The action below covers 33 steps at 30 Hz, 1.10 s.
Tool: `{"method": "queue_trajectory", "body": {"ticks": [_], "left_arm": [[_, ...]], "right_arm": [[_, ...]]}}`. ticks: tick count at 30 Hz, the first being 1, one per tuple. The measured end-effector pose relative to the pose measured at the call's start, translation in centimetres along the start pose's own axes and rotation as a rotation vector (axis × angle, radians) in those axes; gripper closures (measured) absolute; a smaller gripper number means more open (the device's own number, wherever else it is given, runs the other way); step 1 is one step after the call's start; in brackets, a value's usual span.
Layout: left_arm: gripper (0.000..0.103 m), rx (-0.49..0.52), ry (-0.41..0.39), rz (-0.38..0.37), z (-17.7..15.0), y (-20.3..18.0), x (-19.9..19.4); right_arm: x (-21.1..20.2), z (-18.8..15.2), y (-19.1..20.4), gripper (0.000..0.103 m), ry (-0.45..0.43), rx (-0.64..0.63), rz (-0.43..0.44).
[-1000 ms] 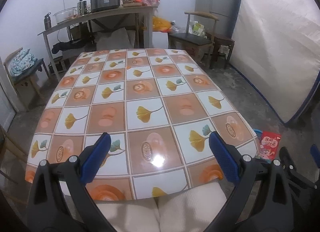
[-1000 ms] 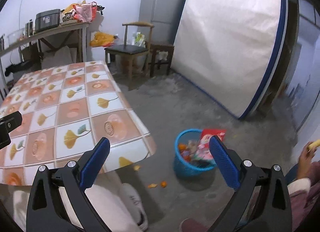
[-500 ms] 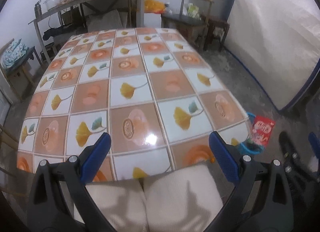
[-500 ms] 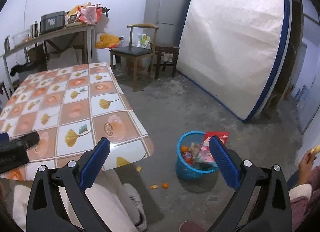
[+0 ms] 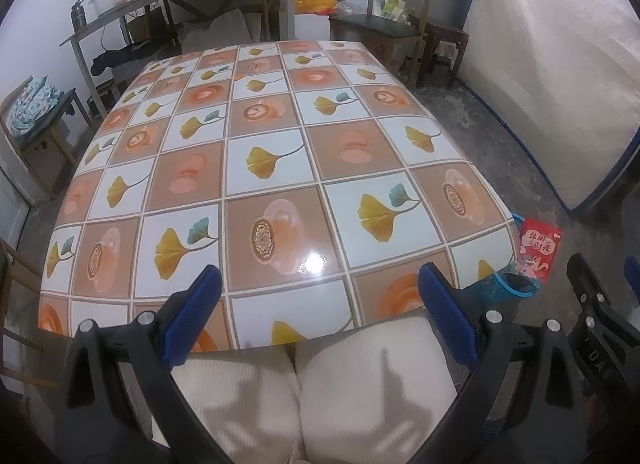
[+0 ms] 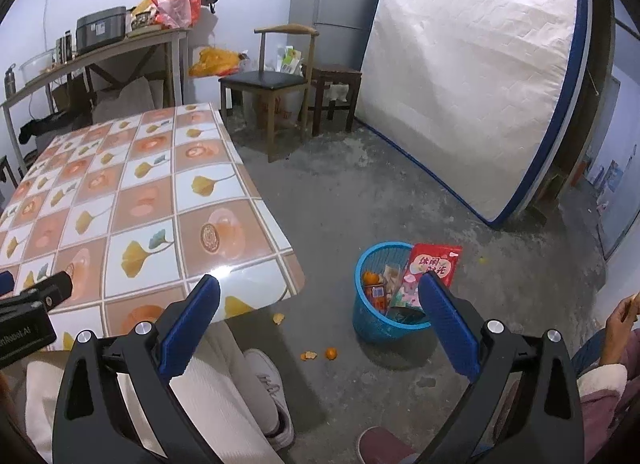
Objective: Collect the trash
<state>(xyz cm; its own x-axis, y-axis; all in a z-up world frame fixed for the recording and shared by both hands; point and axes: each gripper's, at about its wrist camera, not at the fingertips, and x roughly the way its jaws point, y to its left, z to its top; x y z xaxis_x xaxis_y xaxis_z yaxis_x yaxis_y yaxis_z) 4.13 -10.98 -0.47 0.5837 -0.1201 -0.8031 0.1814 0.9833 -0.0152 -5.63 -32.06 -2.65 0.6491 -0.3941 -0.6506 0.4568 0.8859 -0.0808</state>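
Left wrist view: the left gripper is held spread and empty over the bare table. Rightward, the right gripper, likewise spread, is aimed at peel scraps on the floor beside the blue bin, probably next.

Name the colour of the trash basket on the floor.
Blue trash basket, clearest in the right wrist view.

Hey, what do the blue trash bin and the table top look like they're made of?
Blue trash bin: likely moulded plastic, given its uniform colour and perforated mesh wall. Table top: a hard, glossy surface with a printed tile pattern, perhaps vinyl or laminate; a bright glare spot shows the sheen.
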Motion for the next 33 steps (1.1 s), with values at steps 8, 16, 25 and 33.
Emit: {"method": "queue_trajectory", "body": {"ticks": [8, 16, 25, 33], "left_arm": [[0.009, 0.001, 0.013, 0.013, -0.04, 0.18, 0.23], [0.009, 0.0, 0.007, 0.026, -0.07, 0.27, 0.06], [0.009, -0.005, 0.004, 0.047, -0.19, 0.49, -0.31], [0.009, -0.019, 0.008, 0.06, -0.26, 0.86, -0.35]], "right_arm": [[0.21, -0.15, 0.38, 0.006, 0.016, -0.019, -0.002], [0.26, -0.21, 0.62, 0.006, 0.021, -0.04, 0.008], [0.22, -0.21, 0.76, 0.006, 0.019, -0.056, 0.014], [0.29, -0.37, 0.9, 0.006, 0.026, -0.061, 0.019]]}}
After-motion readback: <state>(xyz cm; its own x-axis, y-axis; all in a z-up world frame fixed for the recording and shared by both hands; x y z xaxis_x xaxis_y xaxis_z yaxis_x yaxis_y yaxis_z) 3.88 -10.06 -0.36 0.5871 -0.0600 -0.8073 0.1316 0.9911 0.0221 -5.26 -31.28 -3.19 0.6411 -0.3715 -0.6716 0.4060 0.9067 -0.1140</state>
